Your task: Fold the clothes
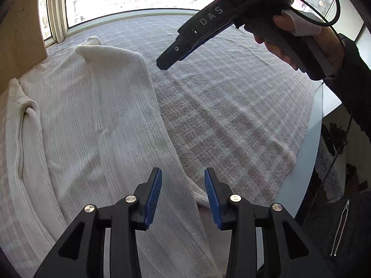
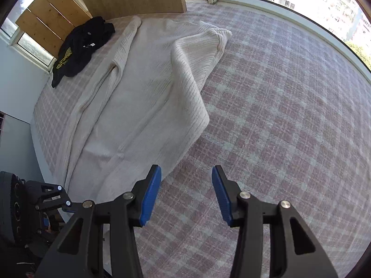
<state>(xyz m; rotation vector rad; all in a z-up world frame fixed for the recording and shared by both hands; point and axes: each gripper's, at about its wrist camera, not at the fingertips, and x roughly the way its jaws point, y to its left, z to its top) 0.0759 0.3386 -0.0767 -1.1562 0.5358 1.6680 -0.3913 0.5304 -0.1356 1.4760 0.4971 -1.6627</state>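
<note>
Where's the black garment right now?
In the right wrist view, the black garment lies bunched at the upper left, against the wooden boards, beside the cream sweater.

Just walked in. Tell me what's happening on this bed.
A person is folding clothes with a hand-held gripper in each hand. A cream ribbed sweater lies on the checked bedspread, one side already folded over. Both grippers are open and hold nothing: the left gripper hovers above the sweater's near end, and the right gripper is over bare bedspread beside it. A black garment sits bunched at the far corner, untouched.
</note>
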